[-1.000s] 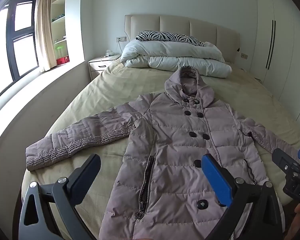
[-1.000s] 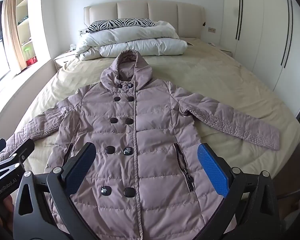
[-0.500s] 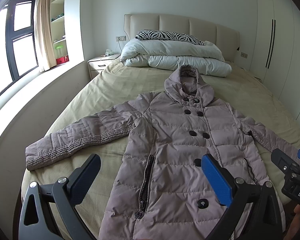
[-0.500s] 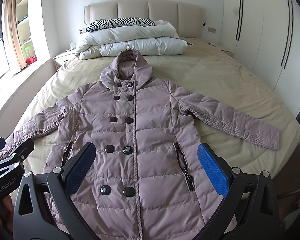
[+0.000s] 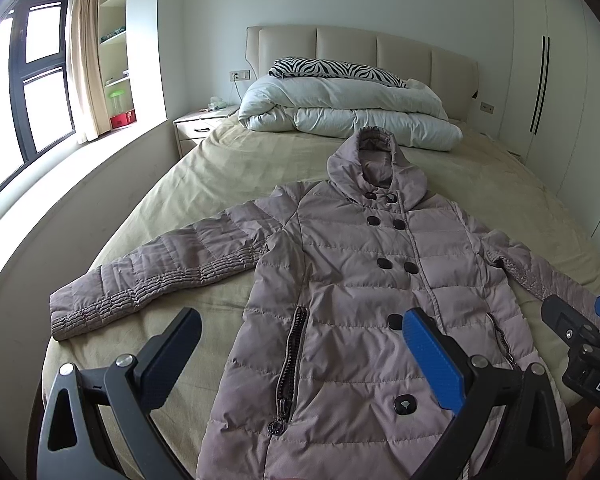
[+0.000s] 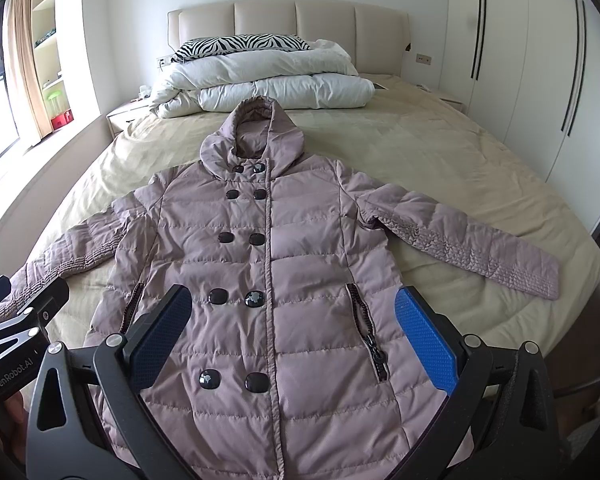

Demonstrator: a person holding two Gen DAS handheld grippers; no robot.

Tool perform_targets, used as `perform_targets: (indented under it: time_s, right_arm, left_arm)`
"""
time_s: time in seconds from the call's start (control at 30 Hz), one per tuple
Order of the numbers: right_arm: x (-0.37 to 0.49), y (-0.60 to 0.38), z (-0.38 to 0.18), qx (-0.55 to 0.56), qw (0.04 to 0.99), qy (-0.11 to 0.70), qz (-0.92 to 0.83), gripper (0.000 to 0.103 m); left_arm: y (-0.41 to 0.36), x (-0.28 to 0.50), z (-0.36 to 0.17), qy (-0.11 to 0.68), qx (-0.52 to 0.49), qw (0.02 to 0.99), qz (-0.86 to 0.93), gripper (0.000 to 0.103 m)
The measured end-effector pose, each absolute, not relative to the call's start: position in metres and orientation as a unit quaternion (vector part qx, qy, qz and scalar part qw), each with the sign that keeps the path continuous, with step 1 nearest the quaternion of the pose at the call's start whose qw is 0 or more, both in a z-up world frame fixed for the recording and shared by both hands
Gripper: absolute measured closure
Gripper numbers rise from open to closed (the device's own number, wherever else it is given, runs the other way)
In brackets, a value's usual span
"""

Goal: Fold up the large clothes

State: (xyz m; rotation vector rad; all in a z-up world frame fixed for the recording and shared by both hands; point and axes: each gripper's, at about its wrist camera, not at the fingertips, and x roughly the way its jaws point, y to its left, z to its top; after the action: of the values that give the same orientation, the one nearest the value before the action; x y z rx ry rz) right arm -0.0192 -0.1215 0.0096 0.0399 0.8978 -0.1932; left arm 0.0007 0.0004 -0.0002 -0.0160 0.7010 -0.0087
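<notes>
Mauve quilted hooded coat [image 6: 268, 264] lying face up, sleeves spread, on a beige-sheeted bed [image 6: 440, 160].
Left gripper [image 5: 300, 354] and right gripper [image 6: 292, 326] hover above the coat's lower front, jaws spread wide and holding nothing; the hem lies beneath them, the hood far ahead.

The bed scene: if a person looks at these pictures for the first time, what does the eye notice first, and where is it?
First comes the padded coat, spread flat, face up and buttoned, across the near half of the bed, with both sleeves stretched out to the sides. Behind its hood, a folded white duvet with a zebra-striped pillow on top lies against the headboard. Both hand-held grippers, the left and the right, hang open above the coat's lower part, holding nothing.
</notes>
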Motion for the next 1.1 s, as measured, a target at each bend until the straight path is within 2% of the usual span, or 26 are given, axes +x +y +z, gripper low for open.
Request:
perform_targets:
  time_s: [1.1]
  right_arm:
    - [-0.0178,-0.1199,0.0071,0.018,0.895,0.436,-0.094,0.0]
  left_arm:
    - [0.0002,0.0014,-0.0003,0.347,-0.007,0.938,-0.003,0.0]
